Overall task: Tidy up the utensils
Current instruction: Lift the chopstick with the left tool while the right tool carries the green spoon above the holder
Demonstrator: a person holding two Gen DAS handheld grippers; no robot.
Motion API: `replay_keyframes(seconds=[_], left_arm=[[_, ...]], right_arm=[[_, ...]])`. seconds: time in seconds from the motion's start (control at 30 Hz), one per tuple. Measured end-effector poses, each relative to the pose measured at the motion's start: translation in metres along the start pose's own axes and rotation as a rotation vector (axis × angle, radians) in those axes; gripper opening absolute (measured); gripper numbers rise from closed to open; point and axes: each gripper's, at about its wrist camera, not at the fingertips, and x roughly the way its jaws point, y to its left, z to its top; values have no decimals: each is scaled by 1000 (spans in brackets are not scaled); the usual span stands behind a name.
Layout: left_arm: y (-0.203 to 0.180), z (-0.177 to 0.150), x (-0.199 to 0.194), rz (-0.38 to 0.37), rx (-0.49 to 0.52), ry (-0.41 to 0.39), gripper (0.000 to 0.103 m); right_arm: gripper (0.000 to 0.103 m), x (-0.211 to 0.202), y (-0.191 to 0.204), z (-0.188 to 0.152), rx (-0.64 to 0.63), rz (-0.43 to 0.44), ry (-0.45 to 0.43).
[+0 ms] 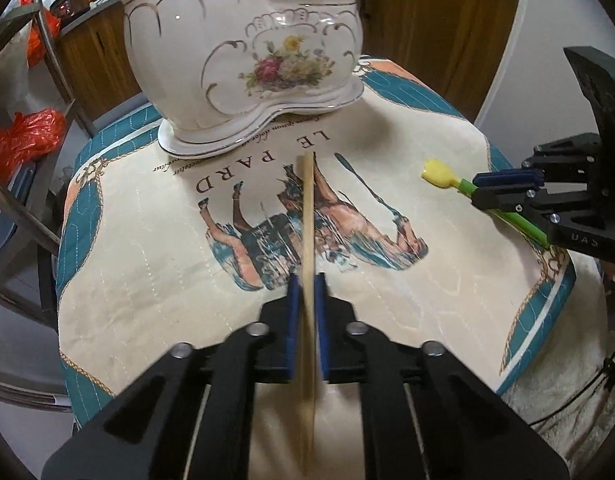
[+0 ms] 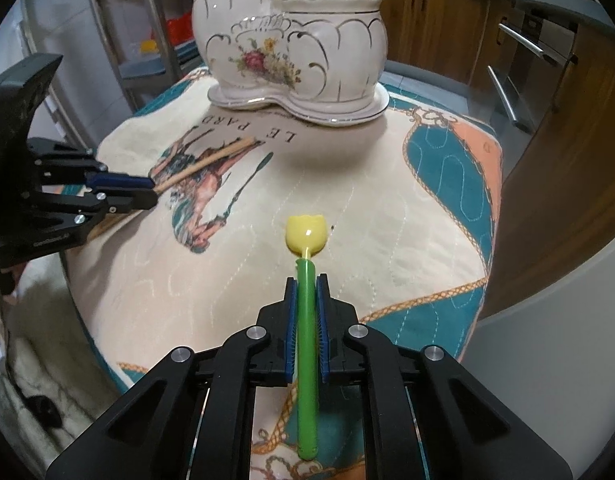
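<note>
Left wrist view: big cloth (image 1: 147,272) w/ a horse print covers the table. At the far side sits the white holder (image 1: 243,64), two cups joined, flowers on front. A fork, a stick & a yellow-green spoon poke out of the right-hand cup already.

Left gripper (image 1: 306,280) is squeezed narrow on a wood stick (image 1: 308,208); stick points ahead toward the holder, tip near the words on the cloth. Right gripper (image 2: 306,280) is squeezed narrow on a green spoon (image 2: 306,320) w/ a yellow tulip-shaped end (image 2: 306,234), held over the cloth, well short of the holder.

Step now, I think: carry both to the holder & drop them in. To do it well: lift each one higher than the rim first, tip it so it points down, line it up over a cup, then let go. Go one at a time so the grippers don't bump. Don't knock the holder; it looks heavy but could chip.
</note>
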Motion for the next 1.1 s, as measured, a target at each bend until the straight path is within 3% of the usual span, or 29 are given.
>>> replay_keyframes(seconds=[0.13, 0.23, 0.3, 0.47, 0.6, 0.9, 1.1], left_arm=[[0, 0, -5, 11, 27, -13, 6], [5, -3, -21, 1, 29, -78, 6], [5, -4, -36, -3, 37, -144, 6], [5, -3, -86, 7, 92, -395, 6], [21, 12, -110, -6, 27, -540, 6], [57, 82, -137, -38, -103, -817, 6], [91, 119, -123, -106, -244, -890, 6]], right_arm=[[10, -13, -1, 4, 11, 11, -70], [10, -27, -3, 8, 17, 10, -139], [10, -39, -3, 12, 18, 6, -201], [10, -67, 0, 27, 11, -5, -365], [10, -84, -3, 47, 33, 1, -473], [10, -96, -22, 107, 156, 81, -685], [10, -78, -37, 144, 237, 135, -773]])
